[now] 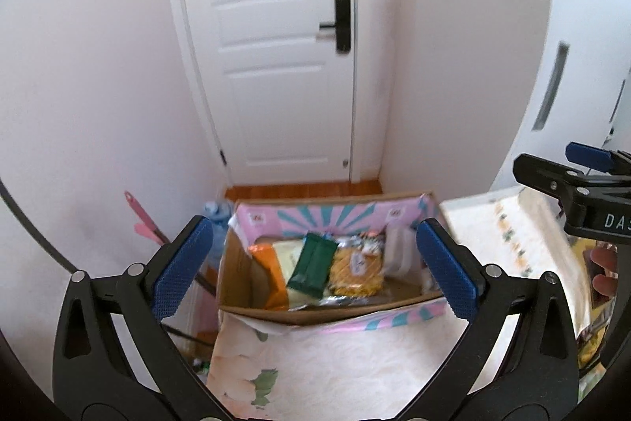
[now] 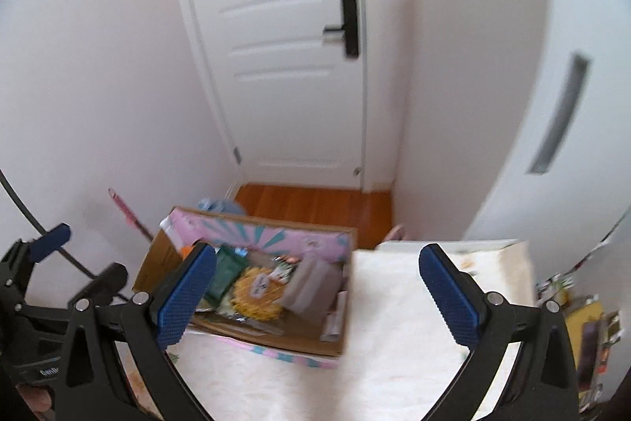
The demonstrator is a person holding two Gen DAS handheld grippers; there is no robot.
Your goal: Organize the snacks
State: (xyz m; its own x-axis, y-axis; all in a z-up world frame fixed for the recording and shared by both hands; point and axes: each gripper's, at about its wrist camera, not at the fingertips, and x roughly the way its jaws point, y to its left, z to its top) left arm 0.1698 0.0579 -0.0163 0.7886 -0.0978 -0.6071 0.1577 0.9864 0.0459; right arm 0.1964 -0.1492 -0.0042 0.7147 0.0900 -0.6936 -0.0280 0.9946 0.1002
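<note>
The left gripper (image 1: 315, 263) has its two blue-padded black jaws spread wide with nothing between them, framing the lower middle of the left wrist view. Between the pads sits the open brown cardboard box with pink and teal printed flaps (image 1: 252, 275), at the far edge of the pale floral tablecloth (image 1: 335, 362). Inside it lie the snacks: a dark green foil packet (image 1: 311, 263) leaning on a cream packet, an orange packet (image 1: 272, 271) at the left, a yellow patterned packet (image 1: 357, 267) to the right, and a clear plastic tub (image 1: 398, 249) against the right wall.

The right gripper (image 2: 317, 296) is likewise fully open and holds nothing; its left pad overlaps the box's near left corner in the right wrist view, its right pad hangs over bare cloth. More packets (image 2: 591, 334), blurred, lie at the lower right edge of that frame.

Beyond the box, in the upper middle, stands a white panelled door (image 1: 272, 38) with a black handle (image 1: 341, 22), and a strip of orange wooden floor (image 1: 303, 190) at its foot.
</note>
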